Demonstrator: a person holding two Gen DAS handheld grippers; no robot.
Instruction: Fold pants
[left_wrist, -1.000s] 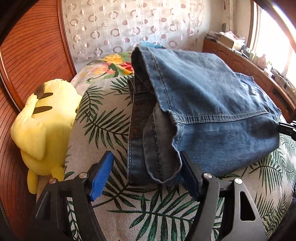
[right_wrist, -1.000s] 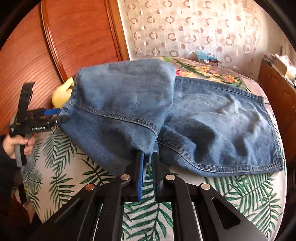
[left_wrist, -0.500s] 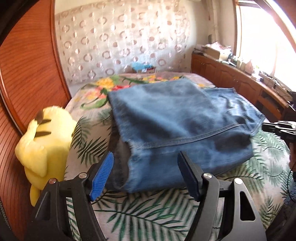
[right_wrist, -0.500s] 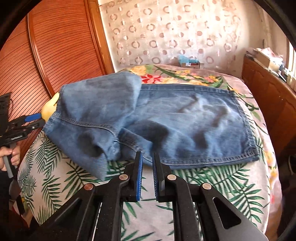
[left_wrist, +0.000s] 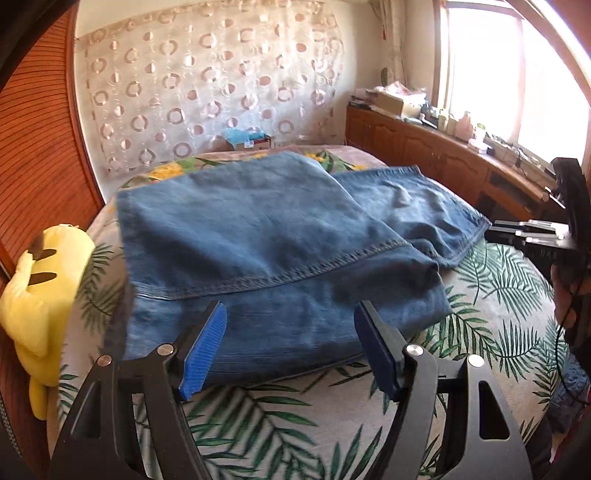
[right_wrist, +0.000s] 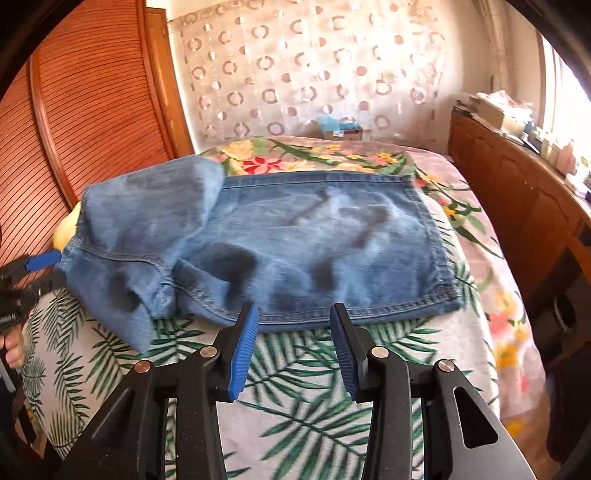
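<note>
Blue denim fills the middle of the bed (left_wrist: 491, 295): the pants (left_wrist: 258, 229) lie folded on the palm-leaf bedspread, just ahead of both my tools. At the far left a yellow plush toy (left_wrist: 40, 295) sits against the wooden panelling, close beside the denim's left edge. My left hand-held gripper (left_wrist: 290, 350) stands wide apart with nothing between its pads; the near edge of the pants lies directly beyond its fingertips, and the folded-over top layer slopes away toward the far right. Further right, my right hand-held gripper (right_wrist: 291, 339) is opening, its jaws clear of the cloth, with the hemmed near edge of the denim just past the tips. From that side the bundle's long axis runs across my view, left to right, with the bulkier, rumpled layer heaped at the left end and a flat panel stretching to the right.

I judge a fold has been laid and both tools have let go. The lumpy left end looks like the part needing attention, and my left hand-held gripper is nearer to it; the flat right panel falls to my right one.
</note>
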